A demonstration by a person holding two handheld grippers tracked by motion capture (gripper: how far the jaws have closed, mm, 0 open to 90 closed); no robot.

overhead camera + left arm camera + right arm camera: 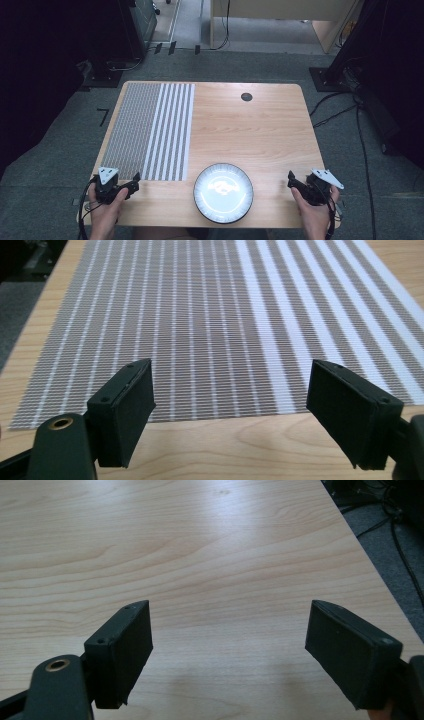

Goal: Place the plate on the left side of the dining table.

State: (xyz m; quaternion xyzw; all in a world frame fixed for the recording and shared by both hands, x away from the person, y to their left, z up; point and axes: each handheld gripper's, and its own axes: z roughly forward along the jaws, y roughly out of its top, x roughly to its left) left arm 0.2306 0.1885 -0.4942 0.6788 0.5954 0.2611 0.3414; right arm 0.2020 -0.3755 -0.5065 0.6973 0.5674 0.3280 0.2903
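Stretching away ahead of the left gripper [134, 181] is the big item on this table [250, 130]: a striped woven placemat [147, 131], lying flat with its long axis running straight away from the person. Its near edge sits just beyond the left jaws, as the left gripper view confirms: placemat [210, 325] directly in front, a thin band of bare wood between the jaw tips and the hem. Those jaws stand wide apart with nothing between them.

Next down in size, the dark round plate [223, 192] with its pale centre rests between the two hands, off to the inner side of each gripper, near the front edge of the table.

Over on the other side, the right gripper [291, 178] hovers low, jaws also spread wide and holding nothing; in the right gripper view [227, 655] bare wood lies ahead of it.

So the call here: the placemat belongs to the left hand, which is far nearer, while the right is well apart from it with the plate lying between. A short forward push should bring the left jaws onto the near hem.
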